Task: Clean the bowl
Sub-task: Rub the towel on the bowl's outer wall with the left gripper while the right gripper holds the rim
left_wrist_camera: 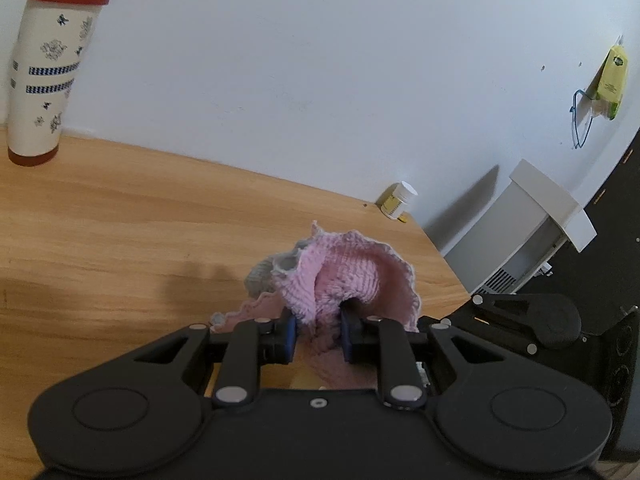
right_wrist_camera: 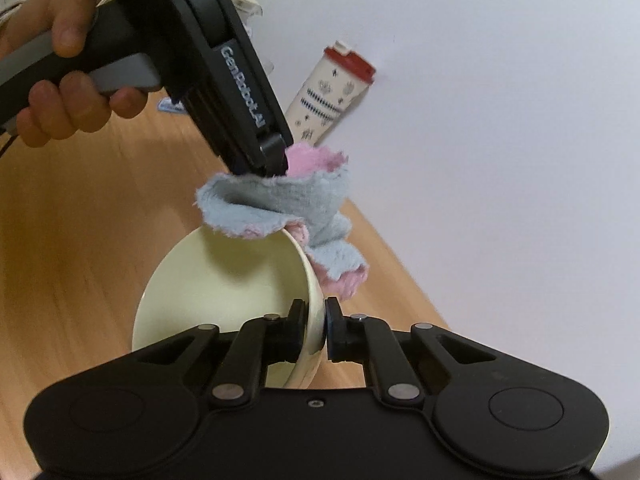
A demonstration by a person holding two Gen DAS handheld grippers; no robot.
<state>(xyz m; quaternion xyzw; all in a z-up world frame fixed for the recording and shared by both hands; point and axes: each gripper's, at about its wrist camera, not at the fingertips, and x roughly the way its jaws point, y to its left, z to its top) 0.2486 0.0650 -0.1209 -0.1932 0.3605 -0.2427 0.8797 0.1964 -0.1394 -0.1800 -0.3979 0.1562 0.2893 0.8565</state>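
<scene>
Pink-and-grey terry cloth [right_wrist_camera: 280, 196] is bunched up in the left claw [right_wrist_camera: 276, 164], which is squeezed tight on it and comes in from the upper left of the right wrist view, a hand [right_wrist_camera: 60, 76] on its handle. The cloth drapes over the far rim of the cream bowl [right_wrist_camera: 224, 280], which sits tilted at lower centre above the wooden bench [right_wrist_camera: 80, 208]. The right claw [right_wrist_camera: 316, 332] is clamped on the bowl's near rim, one pad inside, one outside. A white tumbler with a red lid [right_wrist_camera: 332, 92] stands near the wall.
</scene>
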